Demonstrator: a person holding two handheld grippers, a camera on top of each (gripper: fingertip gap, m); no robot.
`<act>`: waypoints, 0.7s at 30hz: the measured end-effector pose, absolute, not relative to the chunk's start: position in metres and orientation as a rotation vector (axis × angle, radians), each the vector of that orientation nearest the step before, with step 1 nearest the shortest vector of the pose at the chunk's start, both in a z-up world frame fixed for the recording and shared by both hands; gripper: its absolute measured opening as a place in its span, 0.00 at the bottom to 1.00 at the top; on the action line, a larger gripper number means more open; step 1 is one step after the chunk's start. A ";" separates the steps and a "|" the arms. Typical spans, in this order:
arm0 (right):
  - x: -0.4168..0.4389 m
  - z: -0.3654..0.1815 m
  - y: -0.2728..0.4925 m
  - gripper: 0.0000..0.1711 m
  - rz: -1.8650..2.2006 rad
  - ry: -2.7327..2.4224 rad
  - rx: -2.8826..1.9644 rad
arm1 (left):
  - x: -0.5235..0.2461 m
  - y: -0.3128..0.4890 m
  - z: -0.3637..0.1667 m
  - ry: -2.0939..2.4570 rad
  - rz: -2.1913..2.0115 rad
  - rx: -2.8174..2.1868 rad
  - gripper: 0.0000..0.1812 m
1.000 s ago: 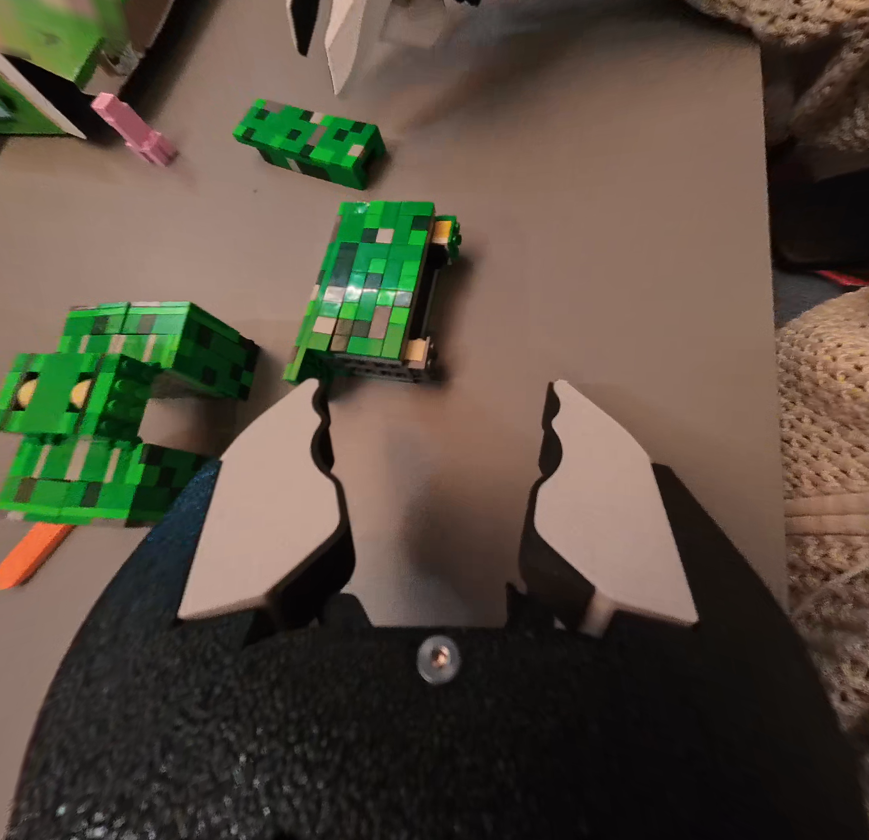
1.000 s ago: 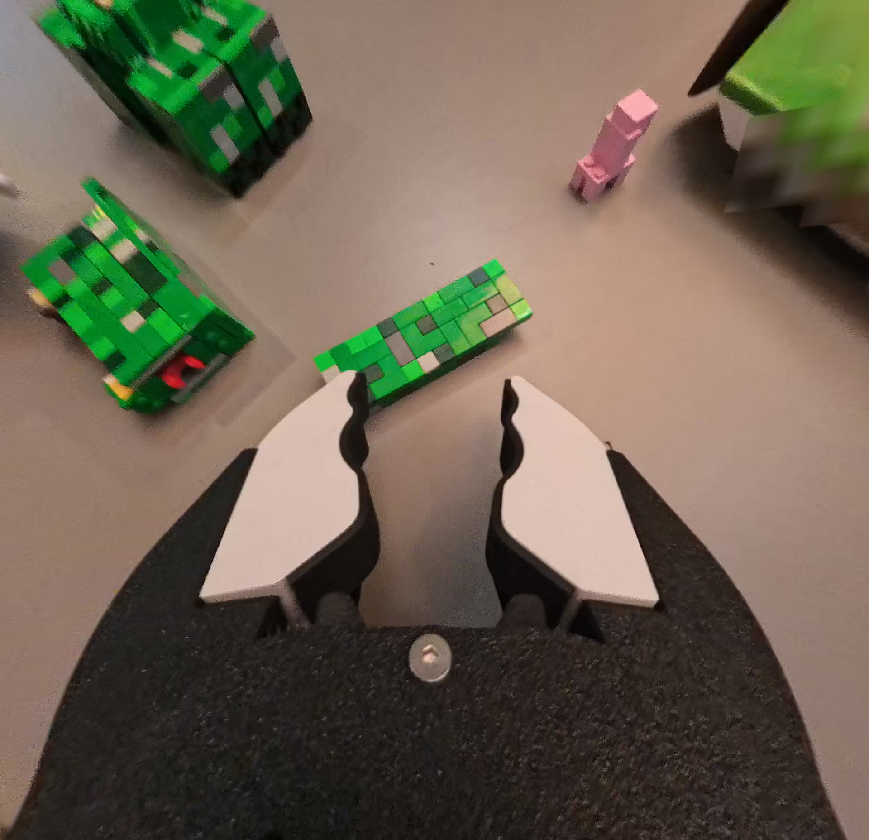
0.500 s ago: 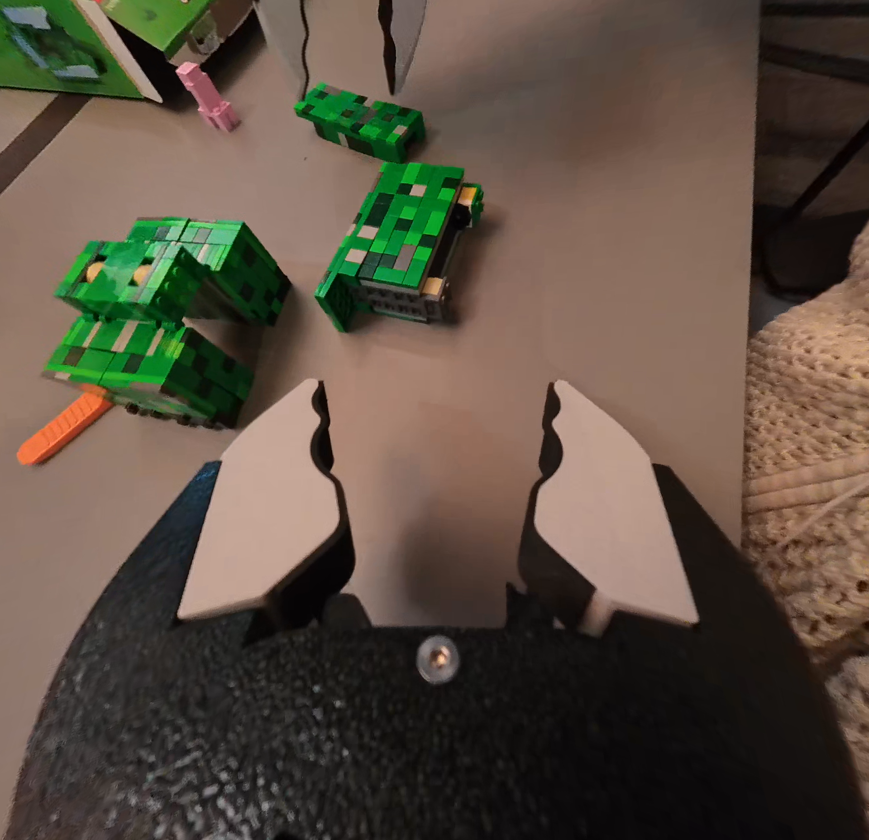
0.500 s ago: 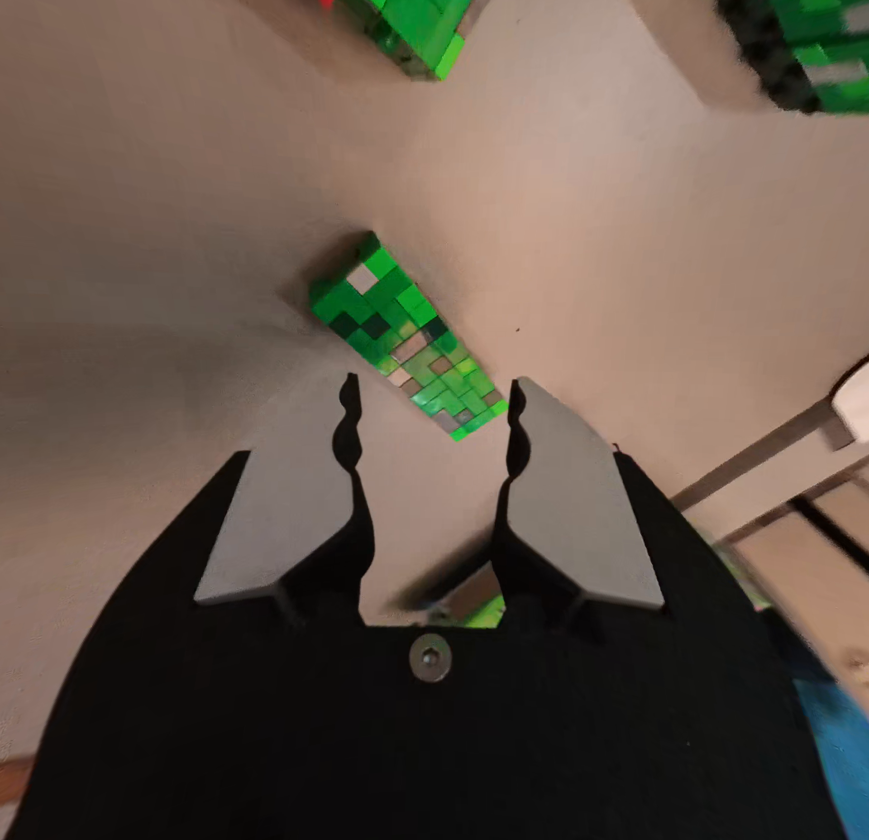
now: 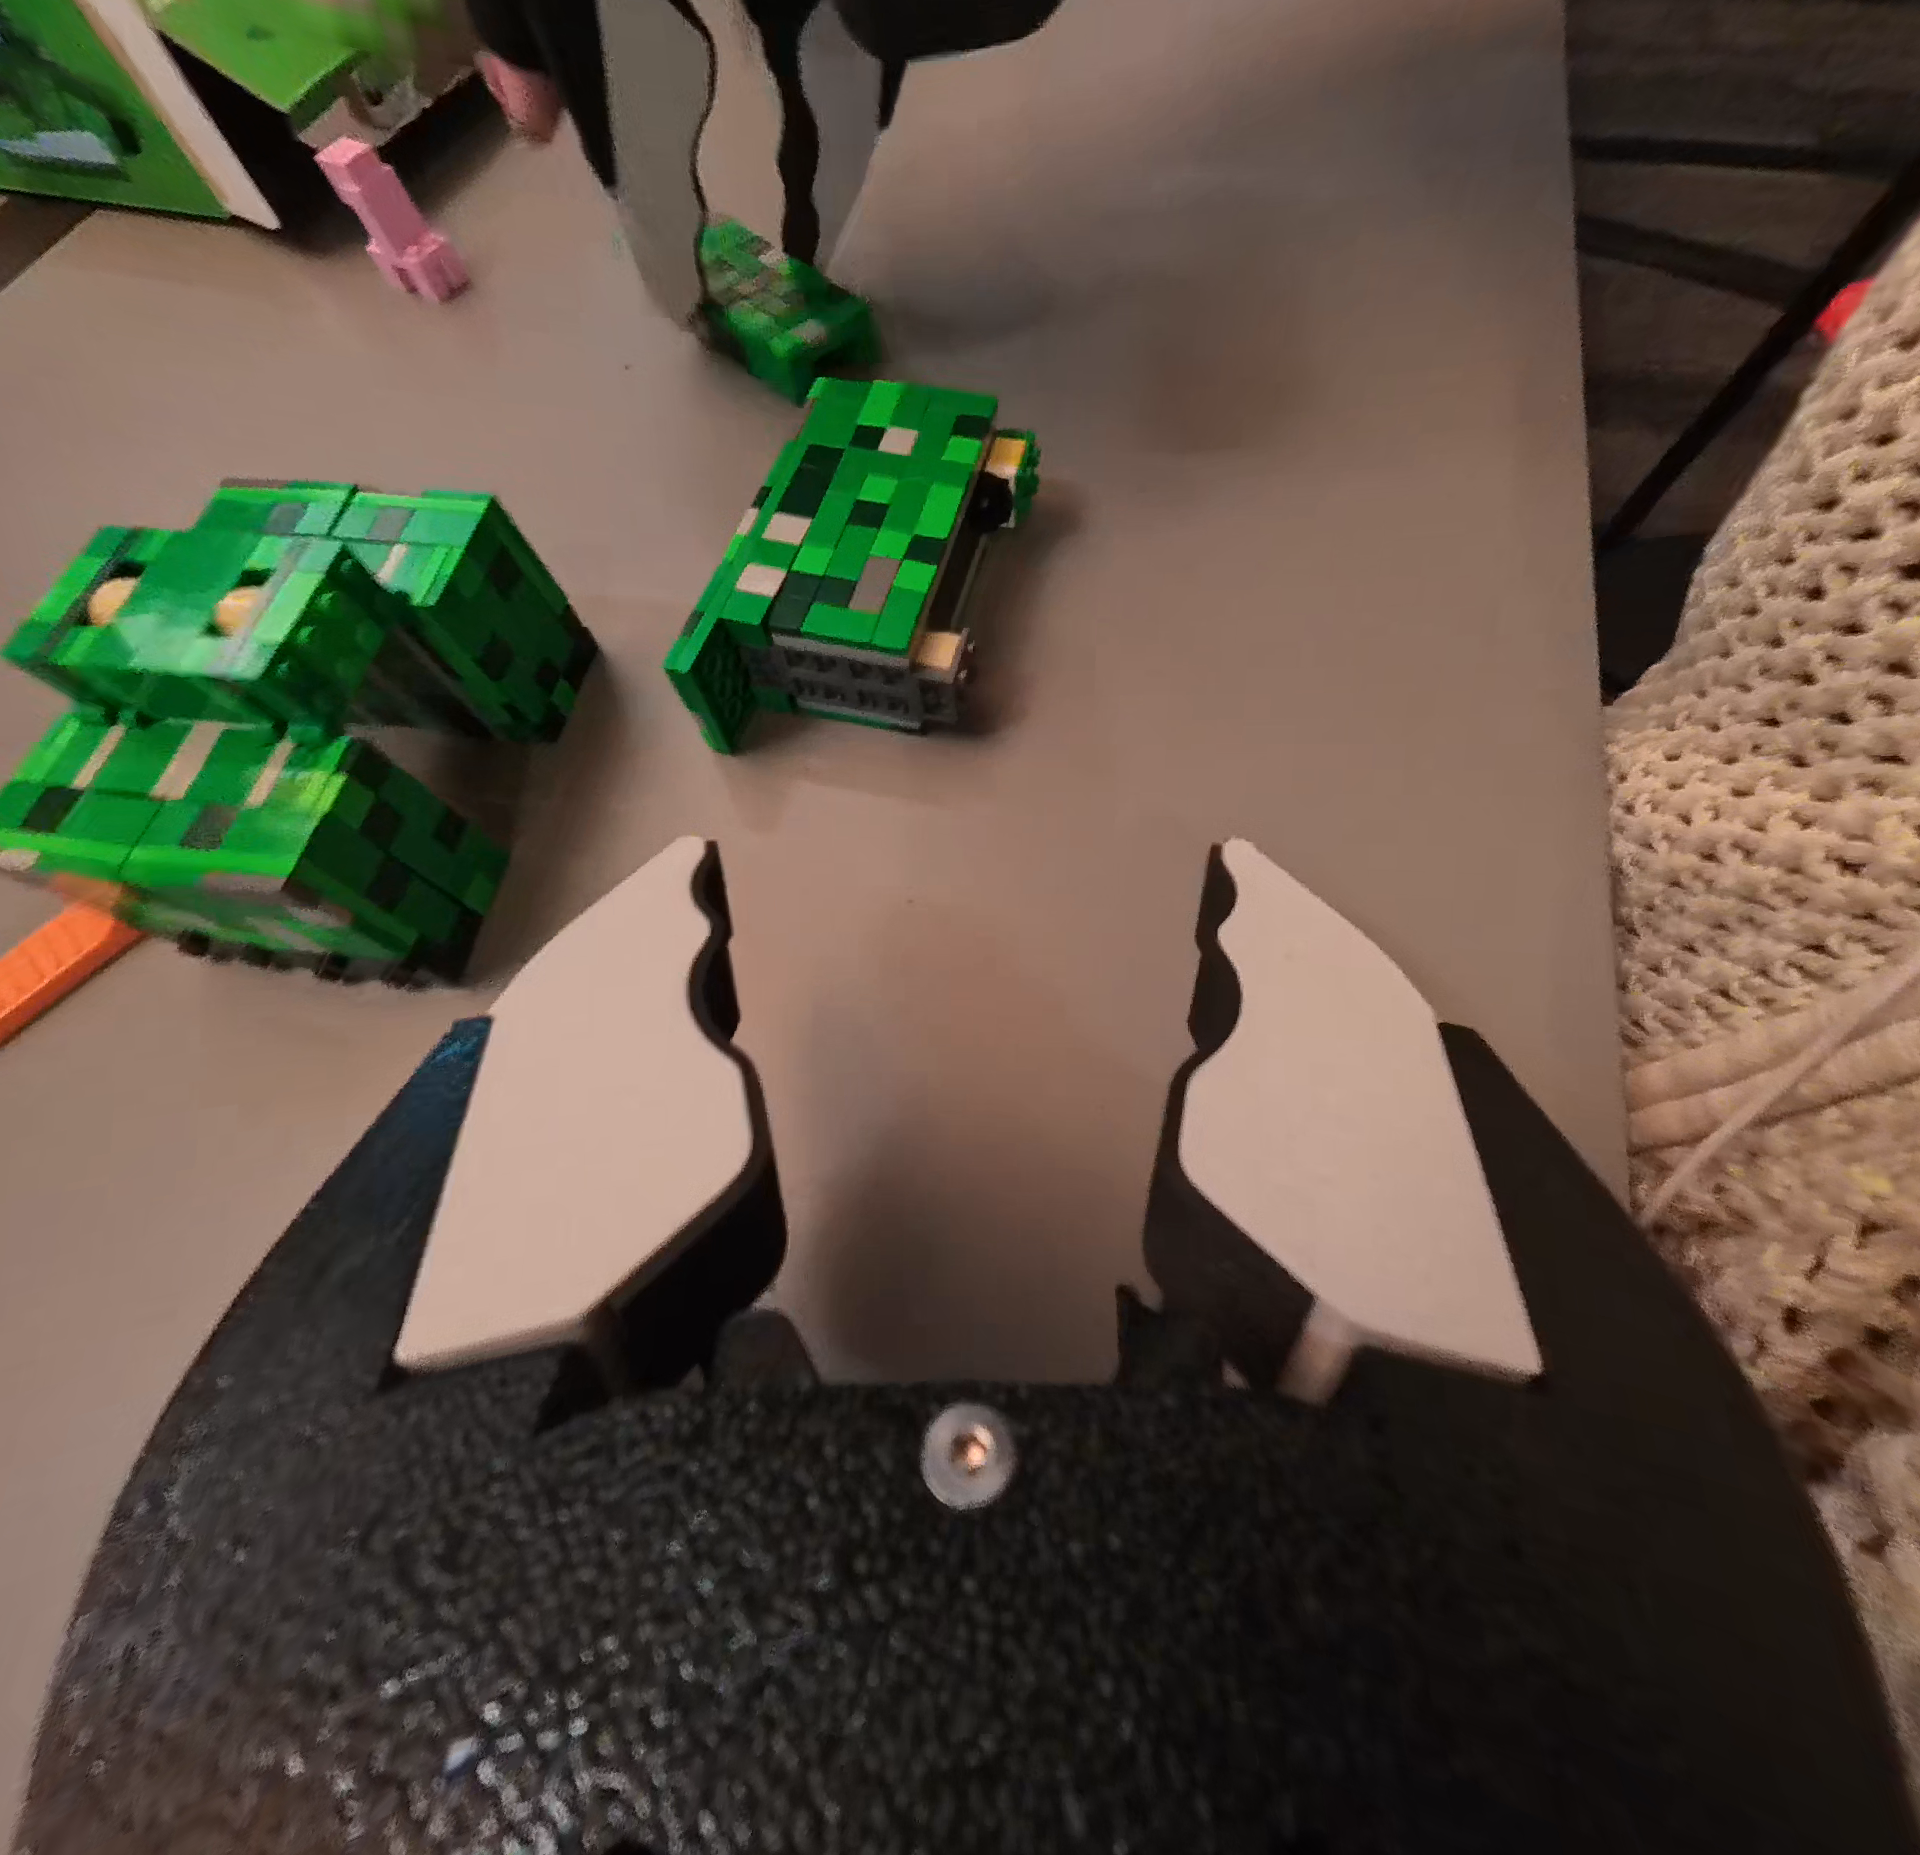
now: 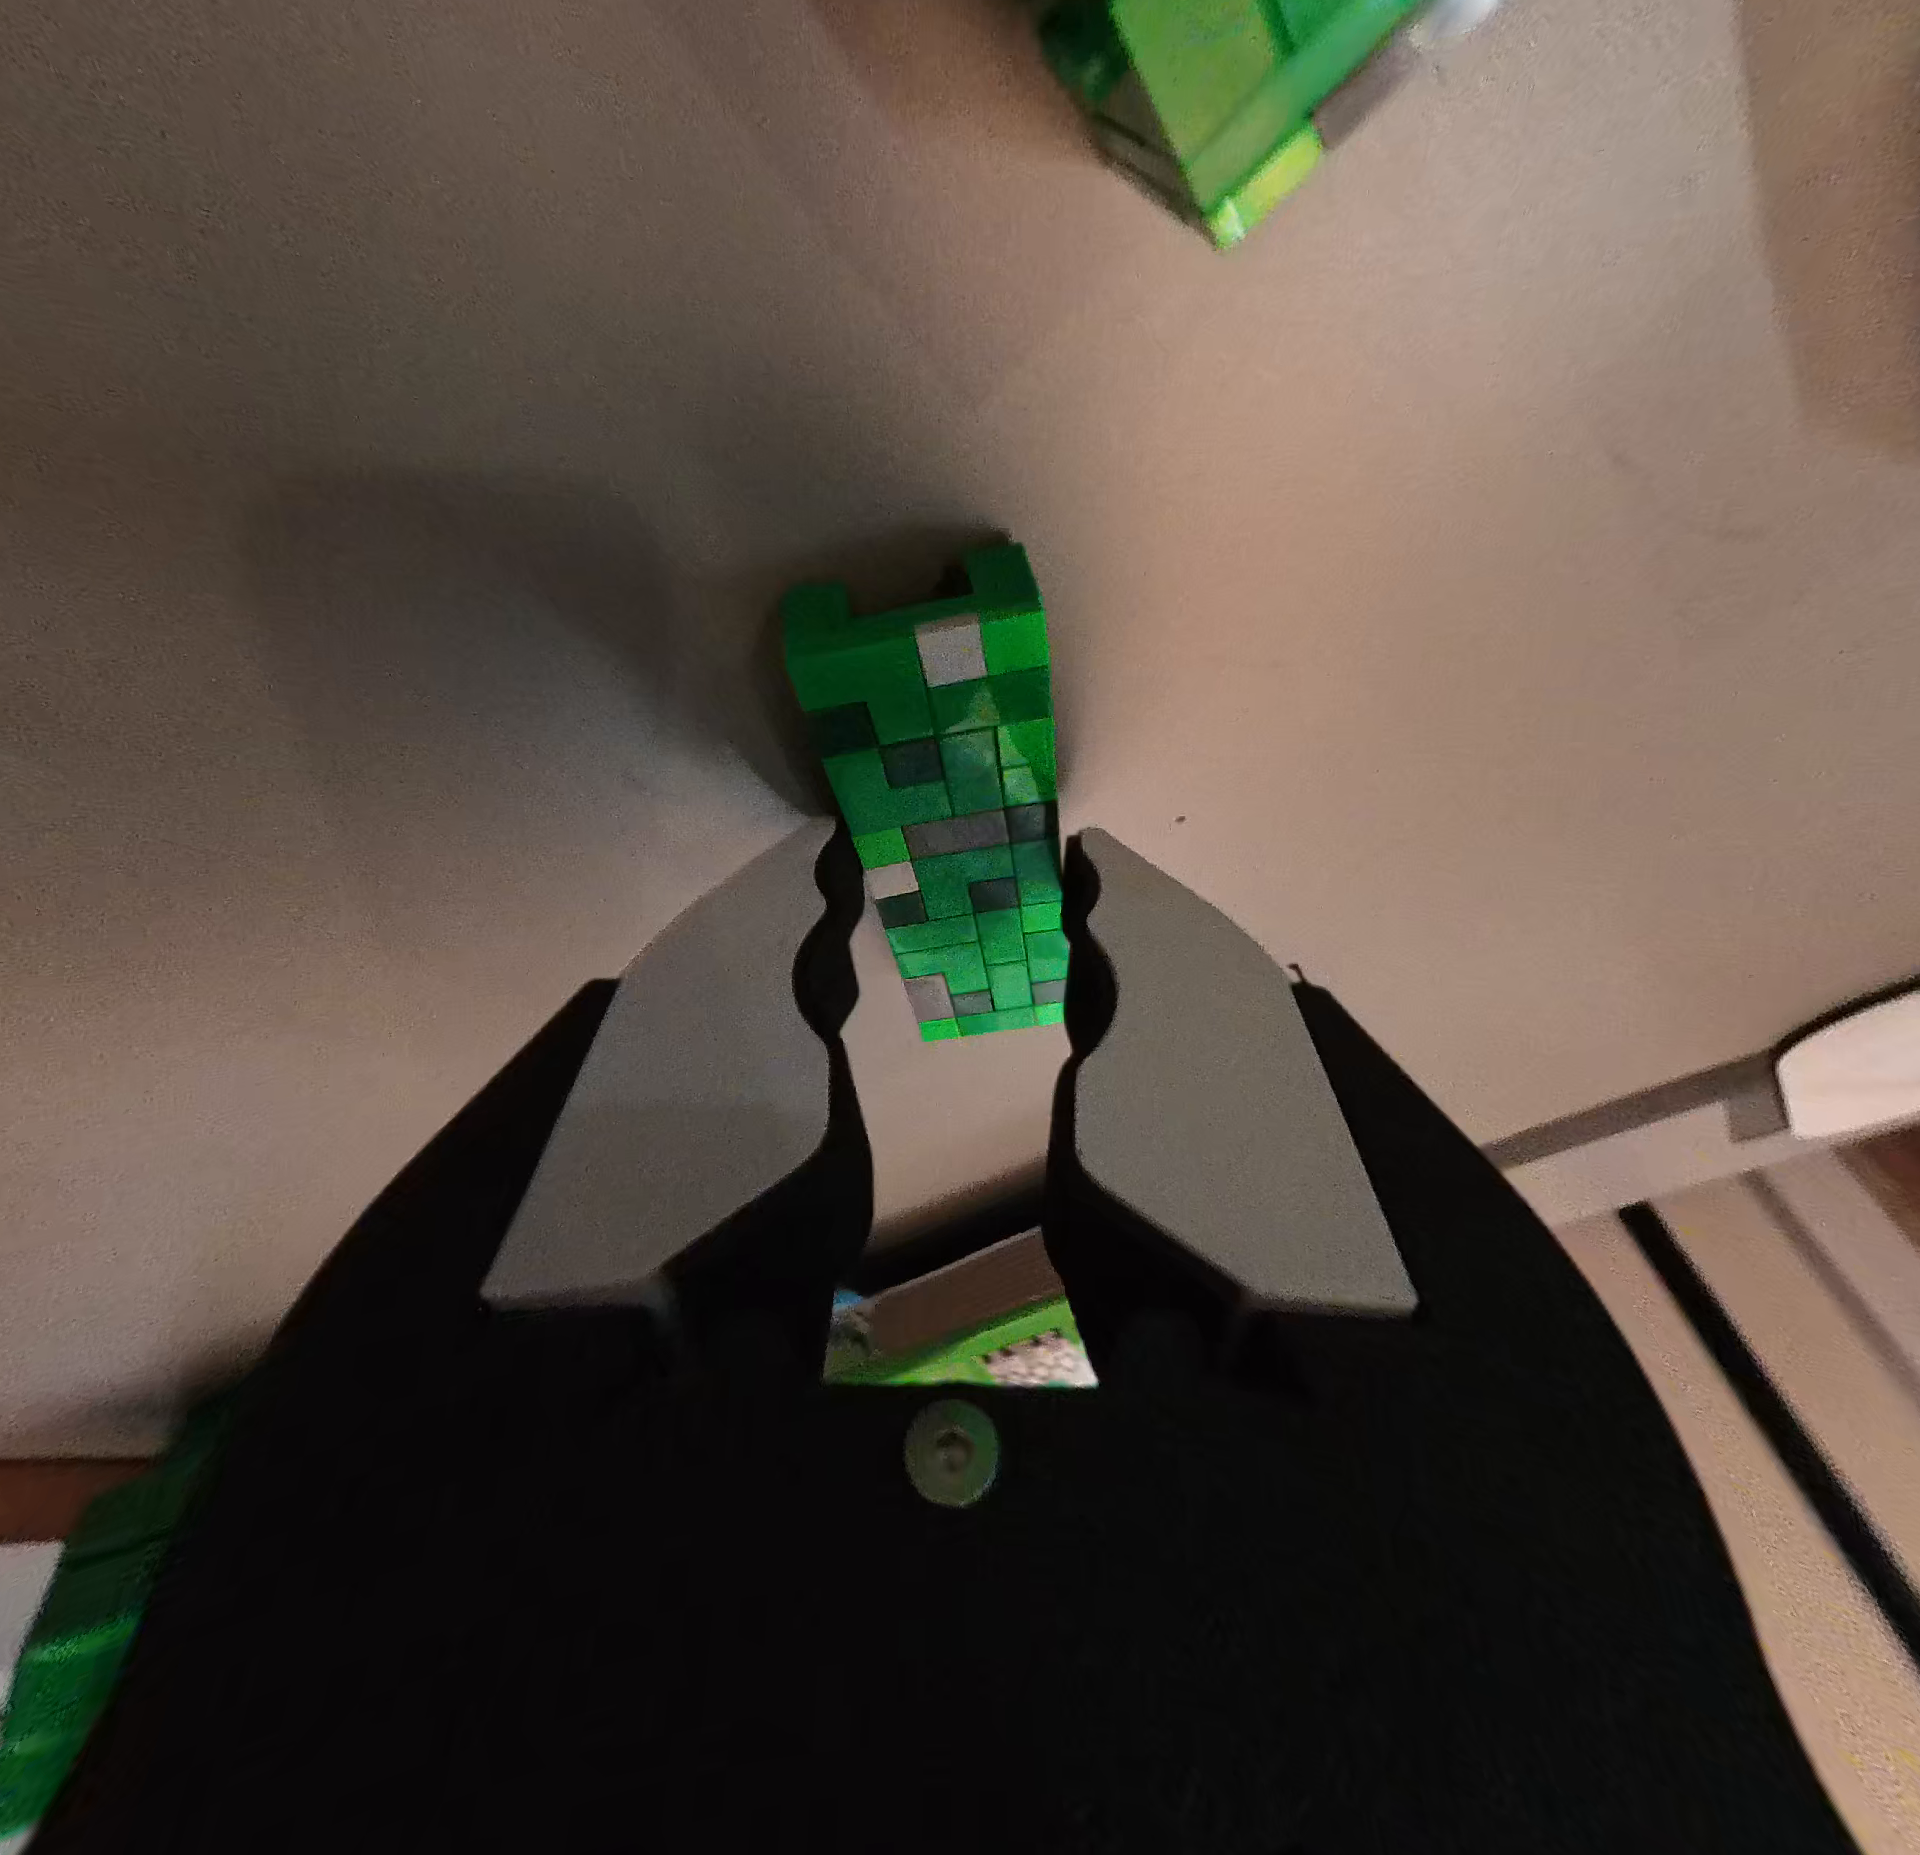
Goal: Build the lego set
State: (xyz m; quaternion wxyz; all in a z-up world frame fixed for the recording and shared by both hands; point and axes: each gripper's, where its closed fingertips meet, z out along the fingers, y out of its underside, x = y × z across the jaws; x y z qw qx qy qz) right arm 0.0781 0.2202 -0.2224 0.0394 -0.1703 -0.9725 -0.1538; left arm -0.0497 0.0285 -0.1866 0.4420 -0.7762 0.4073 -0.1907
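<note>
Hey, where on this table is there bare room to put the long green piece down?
Bare table runs along the right edge, between the middle green block and the knitted blanket, and ahead of the open left gripper. The left is crowded: large green build, orange tool, pink figure, box.

Tabletop [image 5: 1299,579]: long block [image 5: 781,301] at far centre, between the tips of the right hand-held gripper [image 5: 743,231]. Flat-topped block [image 5: 862,548] just nearer. Large two-part block [image 5: 281,704] well left. Small figure [image 5: 390,221] far left, box [image 5: 114,70] behind it. Blanket [image 5: 1766,818] off the right edge.
</note>
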 end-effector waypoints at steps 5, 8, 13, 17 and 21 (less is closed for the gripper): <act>0.079 -0.208 0.219 0.21 -0.313 -2.704 -0.940 | -0.020 0.029 -0.201 1.037 -0.586 -1.989 0.49; 0.079 -0.186 0.213 0.21 -0.114 -2.394 -1.283 | -0.008 0.030 -0.214 1.052 -0.585 -2.047 0.54; 0.086 -0.158 0.184 0.21 0.309 -1.874 -1.713 | 0.011 0.029 -0.220 1.098 -0.617 -2.077 0.60; 0.095 -0.144 0.160 0.21 0.664 -1.509 -1.988 | 0.028 0.014 -0.218 1.148 -0.747 -2.062 0.61; 0.104 -0.145 0.133 0.20 1.084 -1.171 -2.263 | 0.047 -0.017 -0.196 1.246 -1.003 -1.982 0.54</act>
